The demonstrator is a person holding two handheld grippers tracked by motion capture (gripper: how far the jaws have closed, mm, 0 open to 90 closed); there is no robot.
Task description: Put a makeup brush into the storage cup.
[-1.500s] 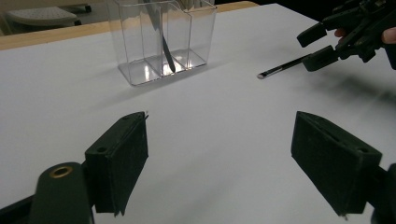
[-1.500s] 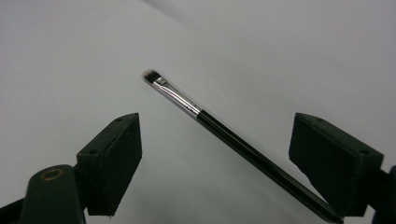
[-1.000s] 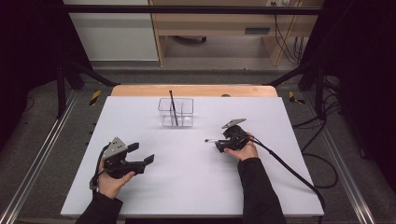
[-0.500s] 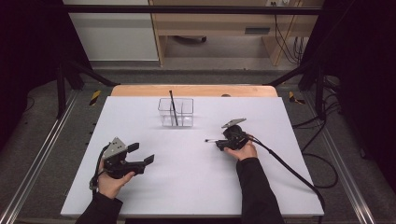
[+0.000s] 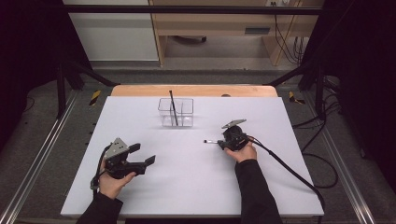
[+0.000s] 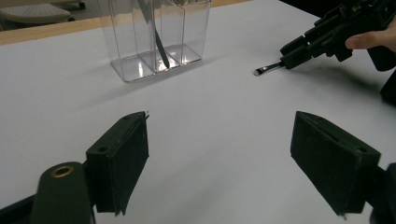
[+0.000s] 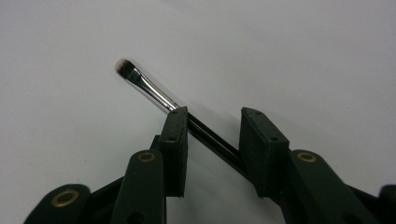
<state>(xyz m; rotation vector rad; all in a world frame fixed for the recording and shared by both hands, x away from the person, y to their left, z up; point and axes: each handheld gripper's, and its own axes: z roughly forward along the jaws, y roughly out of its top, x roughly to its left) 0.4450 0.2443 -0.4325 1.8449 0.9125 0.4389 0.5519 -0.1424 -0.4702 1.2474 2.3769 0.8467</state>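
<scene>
A small makeup brush (image 7: 149, 88) with a black handle, silver ferrule and dark bristles lies on the white table (image 5: 196, 186). My right gripper (image 7: 215, 114) sits low over it. Its jaws have just been closing, with the handle slanting across the gap between them, which is still wider than the handle. The same brush (image 5: 210, 141) pokes out left of the right gripper (image 5: 223, 142) in the high view. At the front left, my left gripper (image 5: 142, 154) is held wide open with nothing in it, and it looks toward the brush (image 6: 267, 69).
A clear divided organiser box (image 5: 175, 112) stands at the back middle of the table, with one long dark stick (image 5: 173, 106) leaning in it. The right gripper's cable (image 5: 289, 168) trails off to the front right. A wooden strip (image 5: 196, 90) runs along the far edge.
</scene>
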